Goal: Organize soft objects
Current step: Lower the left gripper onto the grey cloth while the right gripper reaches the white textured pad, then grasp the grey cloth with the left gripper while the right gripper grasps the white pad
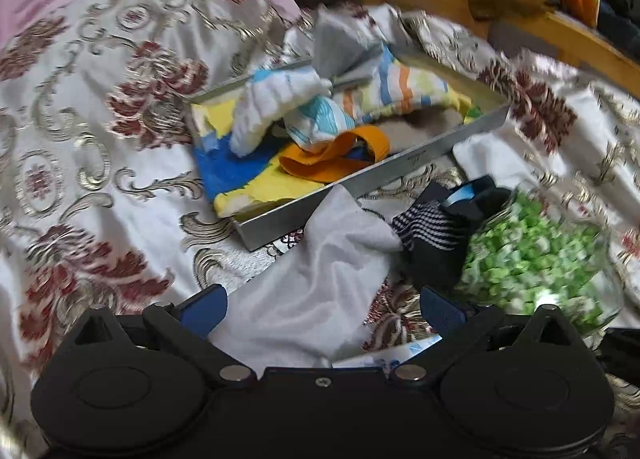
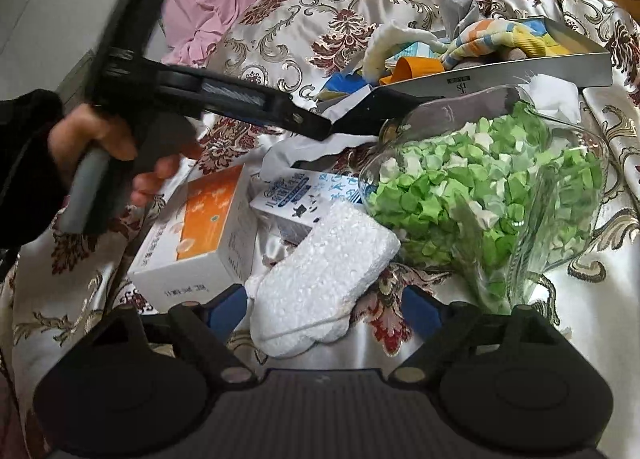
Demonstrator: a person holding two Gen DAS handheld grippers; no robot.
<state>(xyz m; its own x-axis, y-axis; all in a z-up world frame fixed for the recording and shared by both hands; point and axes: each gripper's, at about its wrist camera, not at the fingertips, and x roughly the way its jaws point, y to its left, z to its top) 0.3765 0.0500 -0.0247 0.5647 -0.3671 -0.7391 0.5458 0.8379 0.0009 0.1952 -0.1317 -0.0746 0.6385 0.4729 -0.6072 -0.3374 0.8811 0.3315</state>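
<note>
While right gripper [image 2: 322, 309] gapes, fluffy white sock [image 2: 324, 279] lies between fingers.

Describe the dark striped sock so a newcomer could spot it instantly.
Start at the metal tray of clothes on the floral bedspread. Just below its near wall, beside the glass jar of green paper stars, lies the dark striped sock: navy with thin white stripes, overlapping a plain white cloth.
</note>
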